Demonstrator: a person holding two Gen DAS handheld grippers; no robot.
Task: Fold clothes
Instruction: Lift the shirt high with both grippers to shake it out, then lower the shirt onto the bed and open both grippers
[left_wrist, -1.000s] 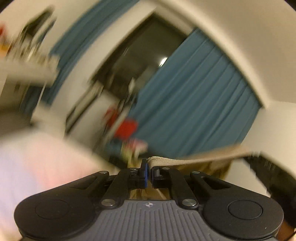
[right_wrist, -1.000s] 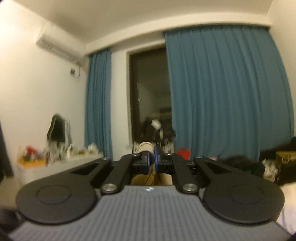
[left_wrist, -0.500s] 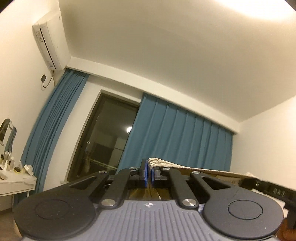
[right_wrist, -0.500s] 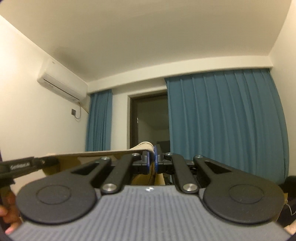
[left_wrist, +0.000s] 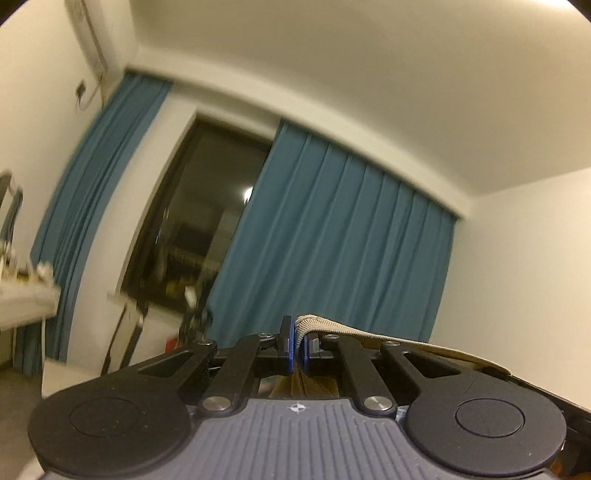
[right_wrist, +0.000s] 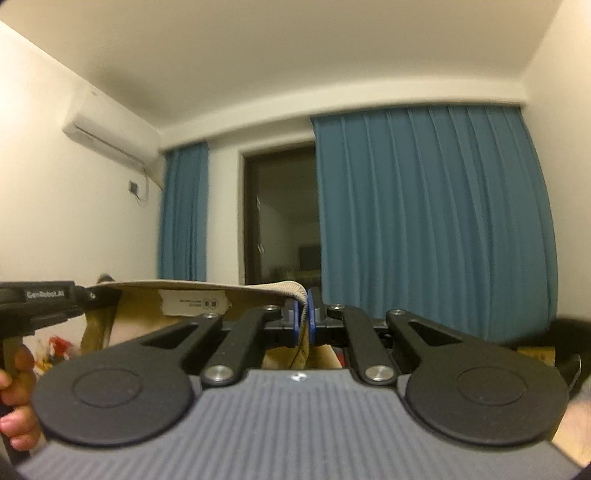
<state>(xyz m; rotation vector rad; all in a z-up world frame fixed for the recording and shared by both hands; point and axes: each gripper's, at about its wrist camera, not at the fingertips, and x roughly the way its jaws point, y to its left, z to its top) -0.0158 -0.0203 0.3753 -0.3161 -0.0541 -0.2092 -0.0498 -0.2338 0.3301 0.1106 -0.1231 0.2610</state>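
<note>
A tan garment with a ribbed beige hem (left_wrist: 332, 325) is held up in the air between both grippers. My left gripper (left_wrist: 296, 345) is shut on one end of the hem. My right gripper (right_wrist: 303, 319) is shut on the other end (right_wrist: 273, 288). The hem runs taut between them, and a white care label (right_wrist: 192, 302) shows on the inside. The left gripper also shows at the left edge of the right wrist view (right_wrist: 37, 306). The rest of the garment hangs below, mostly hidden by the gripper bodies.
Both cameras point up at the far wall: blue curtains (right_wrist: 424, 221), a dark window (right_wrist: 280, 218) and an air conditioner (right_wrist: 110, 138). A white side table (left_wrist: 22, 295) with small items stands at the left.
Both grippers rose and tilted up with the garment, then the left tilted back down a little. The hem stays stretched between them and both stay shut.
</note>
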